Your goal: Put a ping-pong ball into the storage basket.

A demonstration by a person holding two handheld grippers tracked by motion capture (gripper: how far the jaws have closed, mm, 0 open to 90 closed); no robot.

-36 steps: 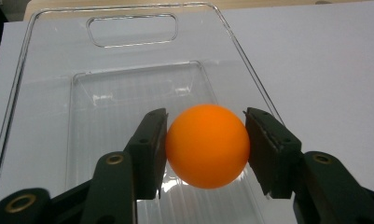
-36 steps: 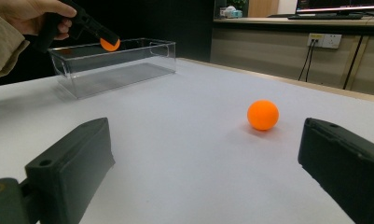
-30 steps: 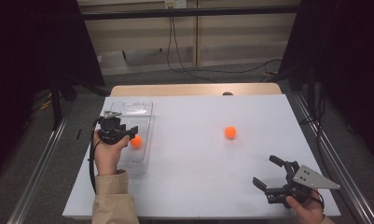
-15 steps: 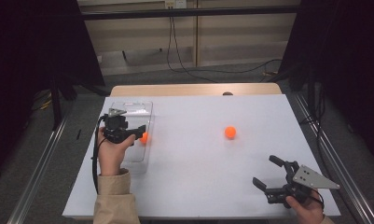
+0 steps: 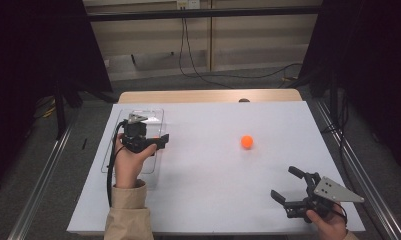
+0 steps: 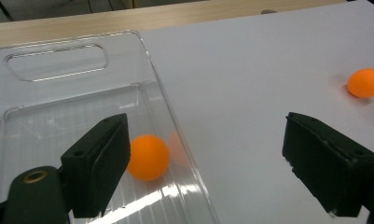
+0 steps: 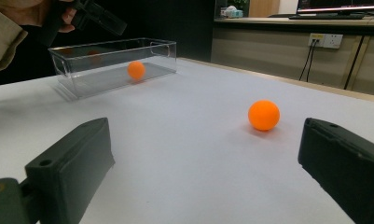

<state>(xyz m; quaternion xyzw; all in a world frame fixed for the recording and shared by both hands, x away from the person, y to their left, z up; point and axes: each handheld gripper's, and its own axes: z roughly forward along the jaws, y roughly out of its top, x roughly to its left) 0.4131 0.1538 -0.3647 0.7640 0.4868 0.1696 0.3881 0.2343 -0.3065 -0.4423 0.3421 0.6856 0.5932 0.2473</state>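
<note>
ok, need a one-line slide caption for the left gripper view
Left gripper open above the clear plastic bin, one orange ball lying inside, a second orange ball waiting on the white table.

The white table is evenly and brightly lit from above, while the surroundings at both sides of the high view are left almost black. Only soft, faint shadows are cast under the orange ball. A bright streak of glare is seen on the clear plastic box. In both gripper views the near black jaws are rendered slightly soft, and the background is blurred.
</note>
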